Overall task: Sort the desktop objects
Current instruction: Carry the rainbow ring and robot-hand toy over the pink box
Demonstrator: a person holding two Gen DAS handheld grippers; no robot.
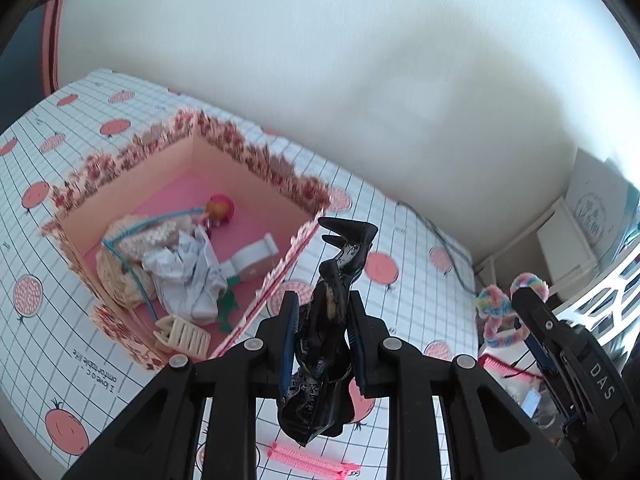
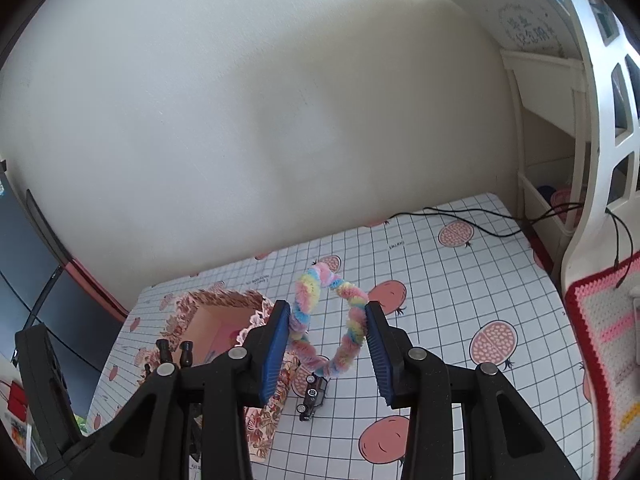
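The left hand-held gripper [image 1: 323, 312] is clamped on a pair of black high-heeled doll boots [image 1: 336, 280], held in the air just right of the box, heels pointing away. The right hand-held gripper [image 2: 327, 344] is closed on a fluffy rainbow pipe-cleaner loop [image 2: 326, 320]; both blue pads [image 2: 276, 344] press its sides, and it hangs above the table [image 2: 460, 300].

The floral-edged pink box [image 1: 256, 160] stands open on the left part of the table, near the wall. Inside it lie a small doll with a pink and orange head [image 1: 218, 210] at the far side, a cream knitted piece [image 1: 152, 232] with a blue cord [image 1: 132, 264] across it, crumpled white paper [image 1: 188, 276] in the middle, a white band [image 1: 256, 252] to the right, a scrap of green [image 1: 228, 308] and a cream hair claw [image 1: 184, 336] at the near corner.

On the checked cloth outside the box, a pink comb-like strip [image 1: 308, 462] lies at the near edge, and a small black toy car [image 2: 312, 396] sits just right of the box.
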